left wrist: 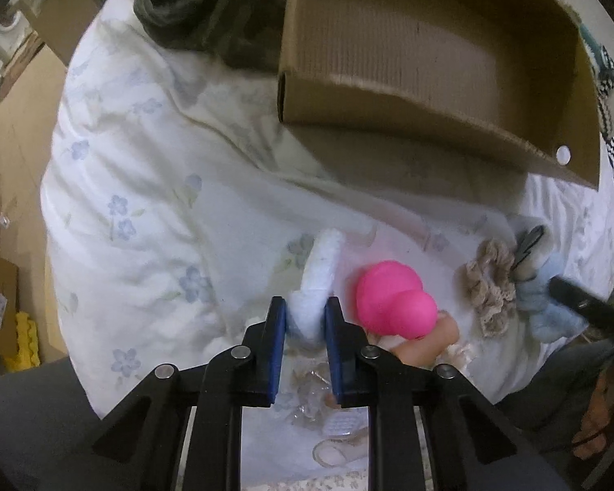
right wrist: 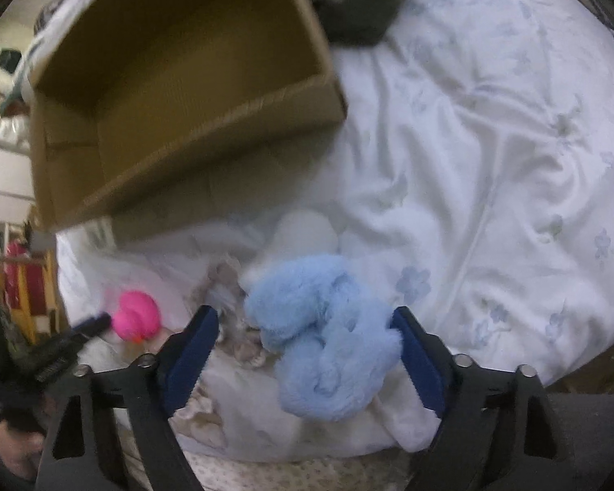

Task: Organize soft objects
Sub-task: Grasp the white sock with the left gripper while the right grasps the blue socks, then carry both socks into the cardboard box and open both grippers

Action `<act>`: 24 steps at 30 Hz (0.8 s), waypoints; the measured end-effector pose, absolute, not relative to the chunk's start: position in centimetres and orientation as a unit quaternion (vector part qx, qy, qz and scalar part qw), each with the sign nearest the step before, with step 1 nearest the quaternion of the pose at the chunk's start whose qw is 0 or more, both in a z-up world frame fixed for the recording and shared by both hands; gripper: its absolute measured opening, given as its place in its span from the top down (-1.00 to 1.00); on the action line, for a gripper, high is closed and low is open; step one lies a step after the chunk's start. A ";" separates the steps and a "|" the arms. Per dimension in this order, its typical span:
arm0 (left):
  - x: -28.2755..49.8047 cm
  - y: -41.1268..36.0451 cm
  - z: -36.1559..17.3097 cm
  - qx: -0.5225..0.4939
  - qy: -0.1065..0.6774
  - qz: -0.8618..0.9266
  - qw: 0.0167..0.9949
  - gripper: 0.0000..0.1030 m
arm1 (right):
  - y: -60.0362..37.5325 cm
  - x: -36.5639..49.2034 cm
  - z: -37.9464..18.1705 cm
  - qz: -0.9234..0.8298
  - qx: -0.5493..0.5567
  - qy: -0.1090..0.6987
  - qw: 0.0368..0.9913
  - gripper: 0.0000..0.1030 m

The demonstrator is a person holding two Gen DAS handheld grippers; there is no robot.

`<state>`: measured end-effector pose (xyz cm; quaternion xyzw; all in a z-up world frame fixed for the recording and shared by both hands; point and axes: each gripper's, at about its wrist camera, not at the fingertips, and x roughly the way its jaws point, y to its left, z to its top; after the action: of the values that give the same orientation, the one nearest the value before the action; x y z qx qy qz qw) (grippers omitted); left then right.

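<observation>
Where the right wrist blurs, white fuzzy strip (left wrist: 317,282) between left jaws.

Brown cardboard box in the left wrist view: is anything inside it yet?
No, the brown cardboard box shows only bare corrugated walls and floor inside.

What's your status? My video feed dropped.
Left gripper shut on white fluffy strip. Right gripper open around blue furry plush. Open cardboard box empty. Path clear.
</observation>
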<state>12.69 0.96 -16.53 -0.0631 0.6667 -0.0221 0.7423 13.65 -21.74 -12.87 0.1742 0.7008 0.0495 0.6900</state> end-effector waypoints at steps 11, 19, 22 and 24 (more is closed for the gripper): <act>12.2 3.5 -13.0 -0.104 0.632 -0.011 0.768 0.67 | -20.8 13.1 -12.0 0.071 0.158 0.680 0.712 0.61; 10.2 5.6 -9.9 -0.120 0.605 0.000 0.787 0.67 | -21.7 12.1 -7.1 0.109 0.186 0.602 0.769 0.67; 10.0 5.4 -9.2 -0.125 0.599 0.007 0.791 0.67 | -21.7 11.7 -6.0 0.127 0.195 0.587 0.775 0.67; 9.8 5.2 -8.5 -0.129 0.590 0.008 0.797 0.67 | -21.2 11.5 -5.3 0.136 0.199 0.578 0.780 0.67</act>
<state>9.81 5.16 -8.46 -0.1289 0.5900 0.0082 0.7970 11.51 -21.24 -5.27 0.1987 0.5775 0.1360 0.7801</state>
